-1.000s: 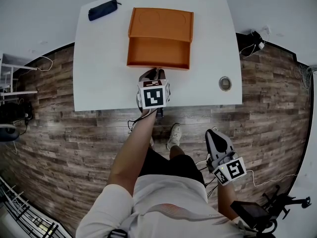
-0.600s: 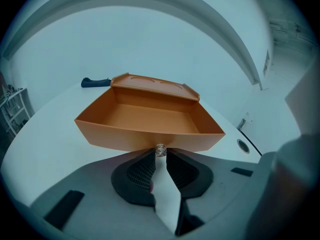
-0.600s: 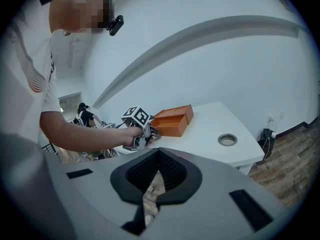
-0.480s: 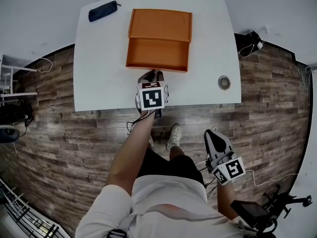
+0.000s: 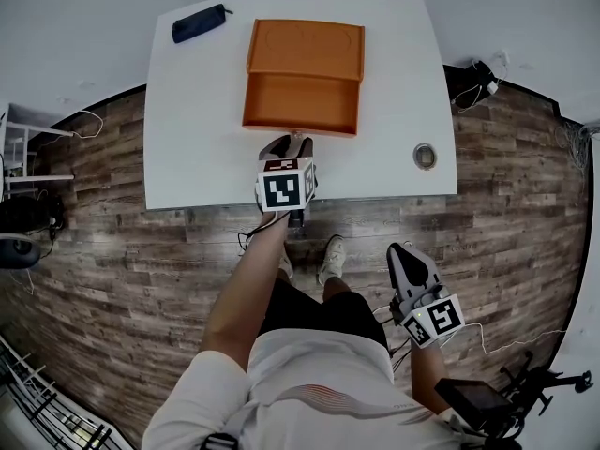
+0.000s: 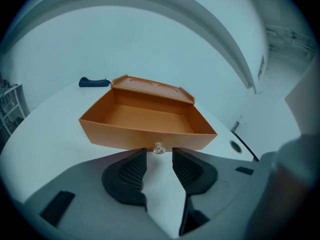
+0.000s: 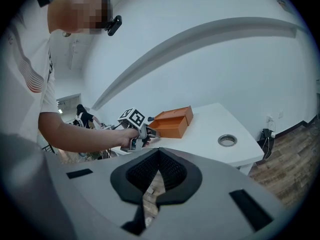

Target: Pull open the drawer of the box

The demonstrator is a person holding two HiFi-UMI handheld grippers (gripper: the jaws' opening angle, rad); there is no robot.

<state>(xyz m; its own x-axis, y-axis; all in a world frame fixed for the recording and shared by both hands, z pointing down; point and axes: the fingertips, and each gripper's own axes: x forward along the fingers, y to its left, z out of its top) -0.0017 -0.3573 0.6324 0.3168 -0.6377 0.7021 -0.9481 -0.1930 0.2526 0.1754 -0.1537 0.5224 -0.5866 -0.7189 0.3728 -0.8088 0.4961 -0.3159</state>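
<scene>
soft, even light is spread everywhere; only a faint shadow is thrown beneath the orange box. edges are bent by fisheye, and corners are darkened in both gripper views.

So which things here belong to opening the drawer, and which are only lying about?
Job: orange box; drawer, pulled out; clear knob; left gripper, jaws just opened, knob free between their tips.
Lying about: dark pouch; grommet; right gripper, shut, off the table.

The left arm reaches over the near edge of the surface. The left gripper tips down. Its jaws have just been opening, and the knob sits at their tips, not squeezed. The right gripper hangs low, jaws together, empty.
</scene>
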